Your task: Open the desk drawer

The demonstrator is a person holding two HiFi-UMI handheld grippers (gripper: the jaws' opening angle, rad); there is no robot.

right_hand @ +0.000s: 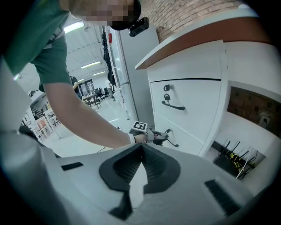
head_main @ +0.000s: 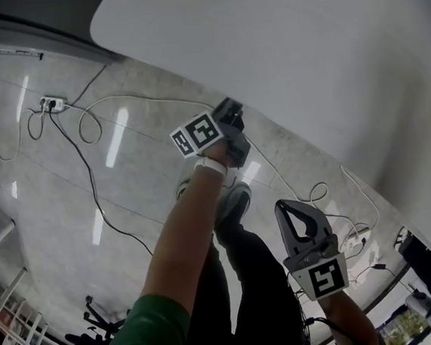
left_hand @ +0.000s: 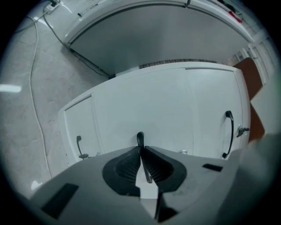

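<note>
While L tongs (left_hand: 141, 147) pinch drawer handle (left_hand: 140, 136), R tongs (right_hand: 142, 147) closed (empty).

The left arm (head_main: 178, 243), bare below a green sleeve, was stretched straight out. Its claw (left_hand: 140, 151) was clamped, jaws pressed onto a thin dark handle (left_hand: 140, 139). The right claw (right_hand: 141, 149) was held lower, close to the body, jaws closed together with nothing between them, aimed toward the left one.
</note>
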